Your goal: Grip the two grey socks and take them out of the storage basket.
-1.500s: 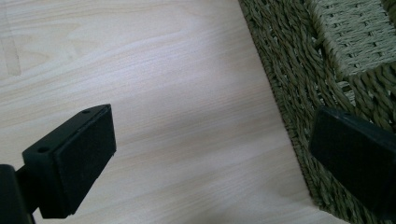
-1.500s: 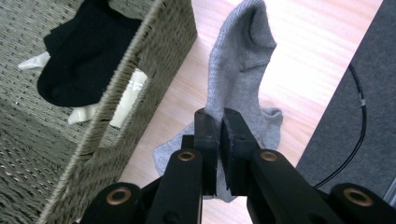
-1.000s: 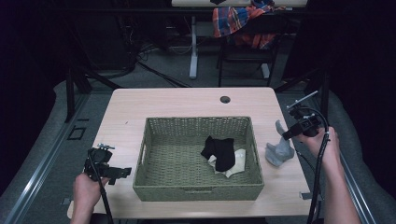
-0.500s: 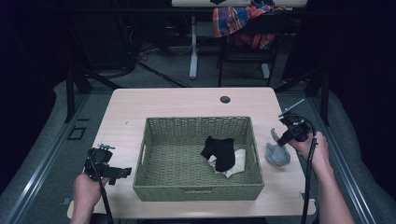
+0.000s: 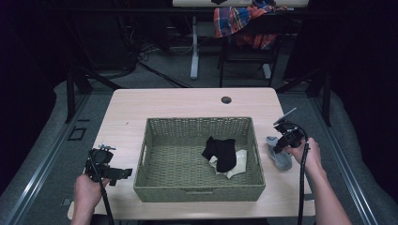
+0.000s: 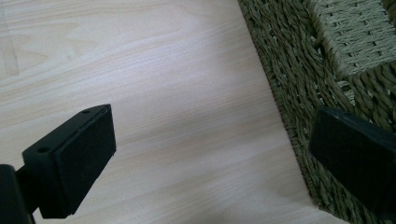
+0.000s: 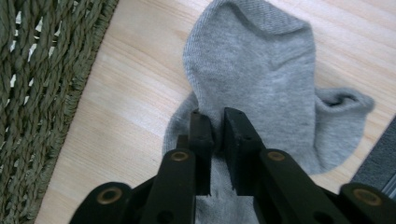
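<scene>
A grey sock [image 5: 280, 158] [image 7: 261, 70] lies on the wooden table just right of the woven basket [image 5: 197, 121]. My right gripper [image 5: 278, 149] [image 7: 217, 116] is low over it, its jaws nearly together with a fold of the sock pinched between them. These jaws have just been opening slightly. In the basket, a black sock [image 5: 220, 151] lies partly over a white one [image 5: 238, 161]. My left gripper [image 5: 126, 173] [image 6: 210, 140] stands open over bare table beside the basket's left wall [image 6: 299, 70], with nothing between its jaws.
The table's right edge [image 5: 300, 154] is close to the grey sock. A dark round hole [image 5: 226, 100] is in the tabletop at the back. A chair with a plaid cloth [image 5: 244, 21] stands beyond the table.
My right hand has come down toward the table with the grey sock, which stood up from the gripper before and now lies on the wood. The left hand has kept still.
</scene>
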